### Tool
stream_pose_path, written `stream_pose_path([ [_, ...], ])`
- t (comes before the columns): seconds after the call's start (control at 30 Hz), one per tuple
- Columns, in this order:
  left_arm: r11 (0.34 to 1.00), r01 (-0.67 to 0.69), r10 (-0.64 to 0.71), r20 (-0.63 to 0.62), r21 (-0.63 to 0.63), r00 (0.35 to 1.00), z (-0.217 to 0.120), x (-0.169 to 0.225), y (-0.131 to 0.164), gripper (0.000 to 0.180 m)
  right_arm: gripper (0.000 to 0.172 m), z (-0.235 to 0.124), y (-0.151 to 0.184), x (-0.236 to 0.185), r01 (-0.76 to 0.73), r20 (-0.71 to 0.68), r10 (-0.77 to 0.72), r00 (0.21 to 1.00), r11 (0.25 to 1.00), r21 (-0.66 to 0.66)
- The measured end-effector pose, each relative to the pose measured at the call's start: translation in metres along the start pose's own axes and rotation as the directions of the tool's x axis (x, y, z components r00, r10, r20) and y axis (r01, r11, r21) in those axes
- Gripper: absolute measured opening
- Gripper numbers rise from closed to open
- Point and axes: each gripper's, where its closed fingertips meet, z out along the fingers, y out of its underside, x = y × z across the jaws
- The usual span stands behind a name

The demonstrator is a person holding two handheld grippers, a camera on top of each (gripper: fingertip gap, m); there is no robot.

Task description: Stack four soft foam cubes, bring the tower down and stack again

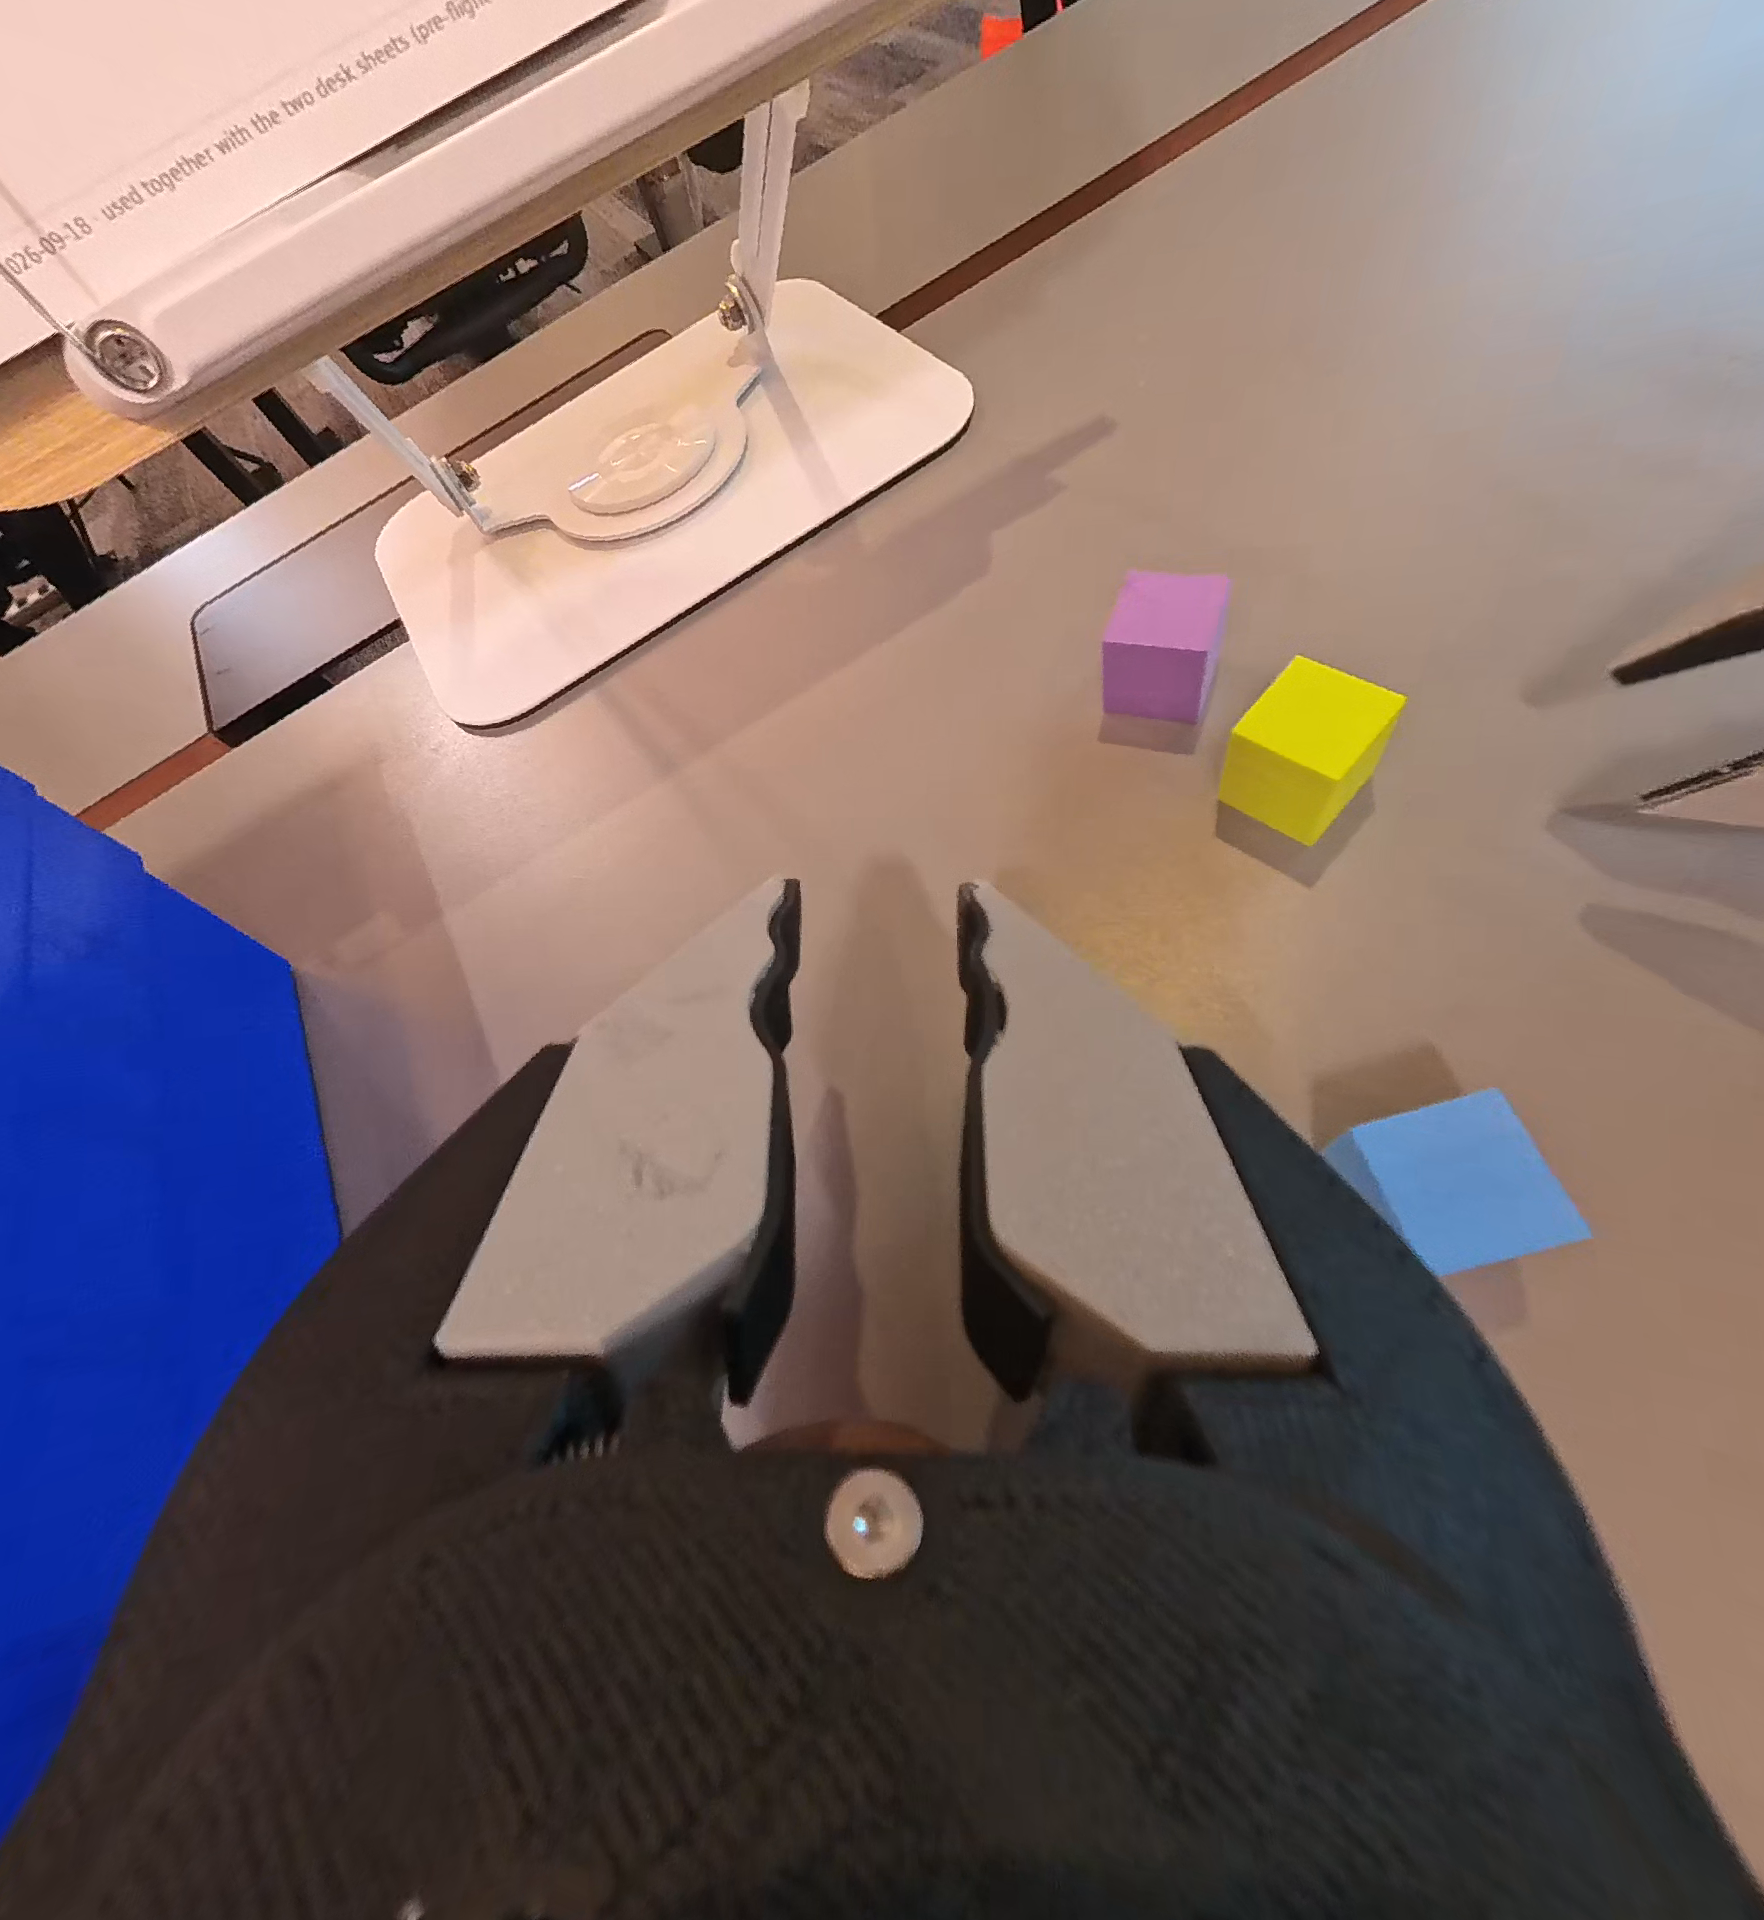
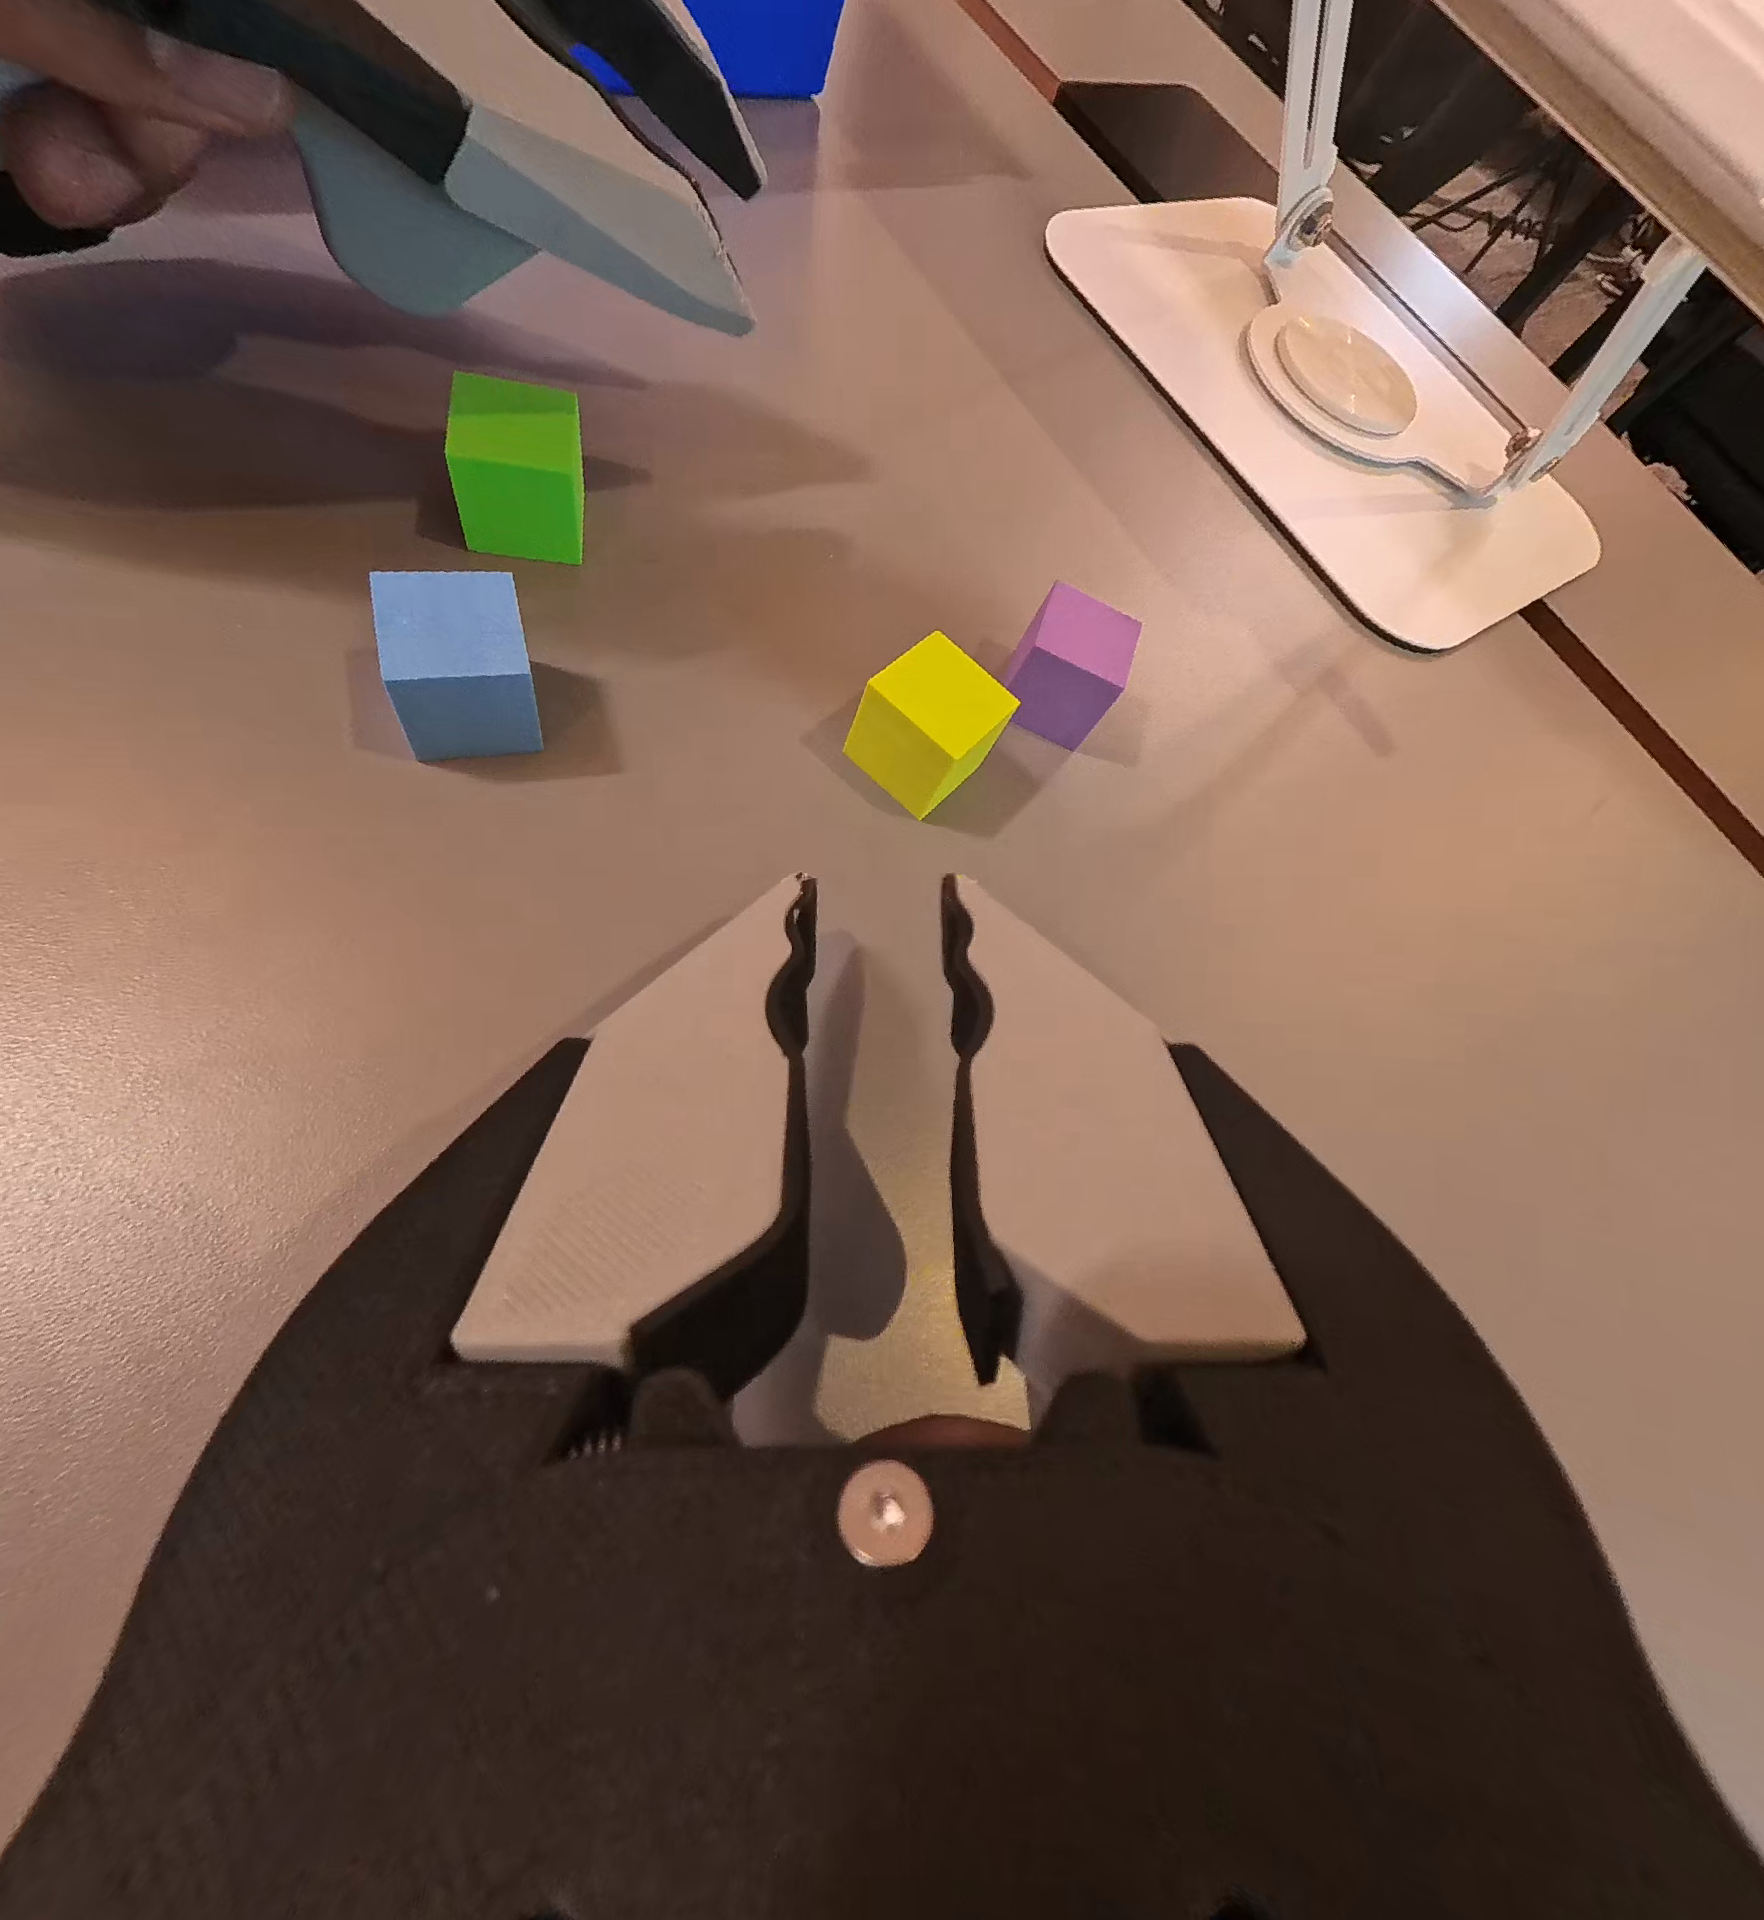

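Note:
Four foam cubes lie apart on the table, none stacked. In the right wrist view the green cube (image 2: 516, 468) and light blue cube (image 2: 457, 665) sit at the left; the yellow cube (image 2: 928, 722) touches the purple cube (image 2: 1073, 665) just ahead of my right gripper (image 2: 876, 883), which is open and empty. My left gripper (image 1: 878, 888) is open and empty above bare table; it also shows in the right wrist view (image 2: 732, 249), above the green cube. The left wrist view shows the purple cube (image 1: 1164, 644), yellow cube (image 1: 1309, 748) and light blue cube (image 1: 1460, 1179) to its right.
A white stand's base (image 1: 670, 499) sits at the table's far edge, also seen in the right wrist view (image 2: 1325, 416). A blue bin (image 1: 99, 1143) stands at the left. The table edge (image 2: 1688, 769) runs along the right. A hand (image 2: 99, 135) holds the left gripper. Tip to tip, the grippers are about 15 cm apart.

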Motion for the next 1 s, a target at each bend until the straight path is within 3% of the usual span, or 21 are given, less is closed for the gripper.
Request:
stream_pose_path([
  [0.37, 1.000, 0.006, -0.006, -0.027, -0.002, 1.000, -0.001, 0.003, 0.000, 0.028, 0.028, -0.001, 0.003, 0.012, -0.051, -0.042, 0.051, 0.998, 0.999, 0.001],
  [0.6, 1.000, -0.002, 0.005, -0.166, 0.016, 0.986, -0.004, 0.028, -0.005, 0.037, 0.028, -0.002, 0.004, 0.015, -0.068, -0.042, 0.067, 0.997, 0.998, -0.008],
  [1.0, 0.997, 0.063, -0.054, -0.219, 0.036, 0.974, -0.015, 0.023, -0.013, 0.036, 0.023, -0.016, -0.013, 0.018, -0.067, -0.045, 0.069, 0.997, 0.996, 0.058],
])
